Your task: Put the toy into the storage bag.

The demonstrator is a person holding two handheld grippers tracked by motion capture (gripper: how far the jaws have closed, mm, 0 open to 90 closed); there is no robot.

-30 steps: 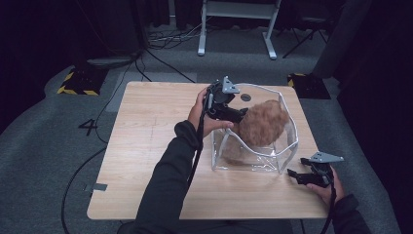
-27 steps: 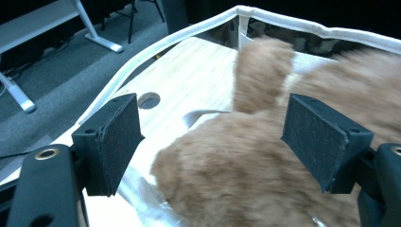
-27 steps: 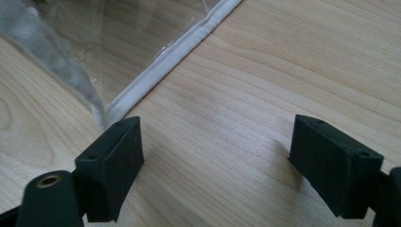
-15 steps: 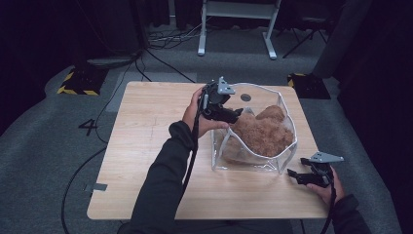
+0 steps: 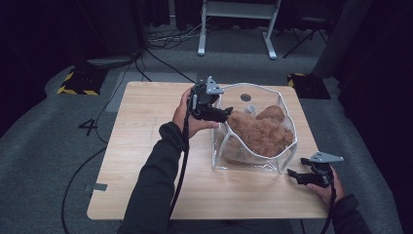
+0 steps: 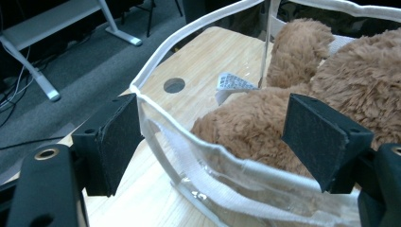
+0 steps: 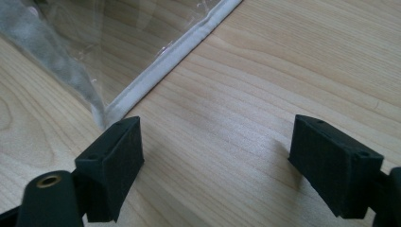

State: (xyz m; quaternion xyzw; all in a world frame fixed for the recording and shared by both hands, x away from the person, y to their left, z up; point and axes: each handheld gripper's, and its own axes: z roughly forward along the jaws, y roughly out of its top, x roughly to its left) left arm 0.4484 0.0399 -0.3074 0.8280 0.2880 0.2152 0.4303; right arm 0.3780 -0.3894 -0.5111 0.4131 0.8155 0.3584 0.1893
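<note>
While R tongs point(image 5: 293, 174) rest low, L tongs point(image 5: 229, 112) gape over bag rim point(image 6: 156, 56).

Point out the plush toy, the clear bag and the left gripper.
plush toy point(image 5: 260, 134), high view, on its brown furry body.
clear bag point(image 5: 253, 166), high view, on its white-trimmed near wall.
left gripper point(image 5: 223, 114), high view, between its fingertips at the bag's rim.
</note>
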